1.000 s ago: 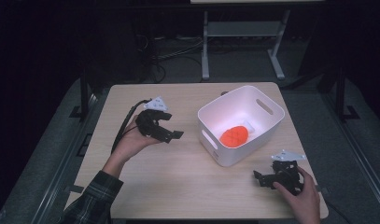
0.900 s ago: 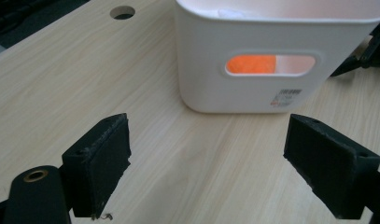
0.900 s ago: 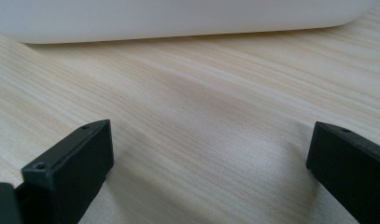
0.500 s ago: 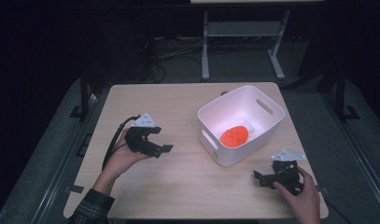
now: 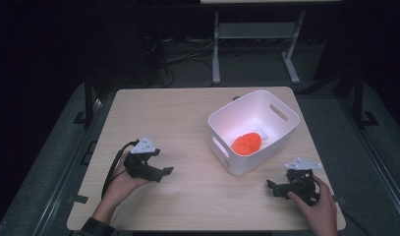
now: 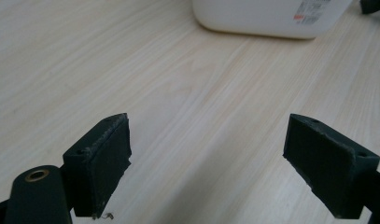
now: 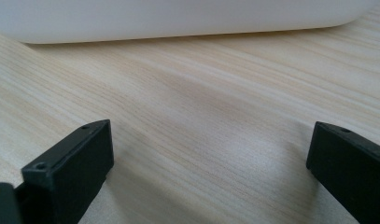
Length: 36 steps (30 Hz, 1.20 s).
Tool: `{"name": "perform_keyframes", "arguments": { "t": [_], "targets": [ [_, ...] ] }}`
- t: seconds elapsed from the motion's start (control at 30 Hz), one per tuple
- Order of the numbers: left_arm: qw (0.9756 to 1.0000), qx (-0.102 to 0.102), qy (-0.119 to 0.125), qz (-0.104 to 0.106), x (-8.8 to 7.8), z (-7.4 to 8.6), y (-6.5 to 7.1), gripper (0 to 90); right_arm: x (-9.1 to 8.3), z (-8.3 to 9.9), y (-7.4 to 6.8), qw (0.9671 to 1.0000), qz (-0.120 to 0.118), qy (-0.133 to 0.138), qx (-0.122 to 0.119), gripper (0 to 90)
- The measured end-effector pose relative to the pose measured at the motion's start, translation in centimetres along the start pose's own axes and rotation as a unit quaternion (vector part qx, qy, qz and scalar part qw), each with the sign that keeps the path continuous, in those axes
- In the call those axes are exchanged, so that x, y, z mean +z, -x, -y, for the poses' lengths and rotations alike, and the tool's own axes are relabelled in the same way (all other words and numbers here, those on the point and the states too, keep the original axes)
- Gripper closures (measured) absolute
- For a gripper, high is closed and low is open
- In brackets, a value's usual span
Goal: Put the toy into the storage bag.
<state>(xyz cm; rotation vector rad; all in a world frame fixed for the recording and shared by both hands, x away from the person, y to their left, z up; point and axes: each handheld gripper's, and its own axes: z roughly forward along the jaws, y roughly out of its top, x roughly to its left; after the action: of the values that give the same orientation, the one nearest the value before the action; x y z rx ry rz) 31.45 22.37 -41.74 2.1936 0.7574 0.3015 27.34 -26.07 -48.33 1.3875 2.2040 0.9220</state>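
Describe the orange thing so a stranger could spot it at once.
Start at the wooden table and find the white bin with handle slots on its right half. The orange thing lies on the bin's floor: a flattish, ridged lump, the one bright colour among pale wood and white plastic.

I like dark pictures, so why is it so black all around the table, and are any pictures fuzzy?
High view: light falls on the wooden table and white bin; the room behind stays dark. Left gripper view: the jaws look sharp, the bin farther off soft. Right gripper view: the bin's wall is a pale blur.
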Motion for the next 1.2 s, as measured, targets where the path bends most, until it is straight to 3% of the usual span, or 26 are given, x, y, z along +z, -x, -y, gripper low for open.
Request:
{"name": "perform_keyframes", "arguments": {
  "t": [0.3,0.63,0.83,1.0,1.2],
  "targets": [
    [0.9994,-0.021,-0.005,-0.027,-0.4,3.7,0.1,14.1,0.0,0.0,0.0,1.0,0.0,0.0,0.0,0.2],
    [0.9983,-0.026,-0.022,-0.047,-0.6,6.2,0.2,14.1,0.0,0.0,0.0,1.0,0.0,0.0,0.0,0.2],
    [0.9976,-0.024,-0.04,-0.051,-0.1,7.3,0.0,13.9,0.0,0.0,0.0,1.0,0.0,0.0,0.0,0.2],
    [0.9982,-0.022,-0.018,-0.052,-0.1,7.8,-0.1,12.8,0.0,0.0,0.0,1.0,0.0,0.0,0.0,0.1],
    [0.9983,-0.022,-0.019,-0.052,-0.1,7.8,-0.1,12.8,0.0,0.0,0.0,1.0,0.0,0.0,0.0,0.1]
  ]
}}
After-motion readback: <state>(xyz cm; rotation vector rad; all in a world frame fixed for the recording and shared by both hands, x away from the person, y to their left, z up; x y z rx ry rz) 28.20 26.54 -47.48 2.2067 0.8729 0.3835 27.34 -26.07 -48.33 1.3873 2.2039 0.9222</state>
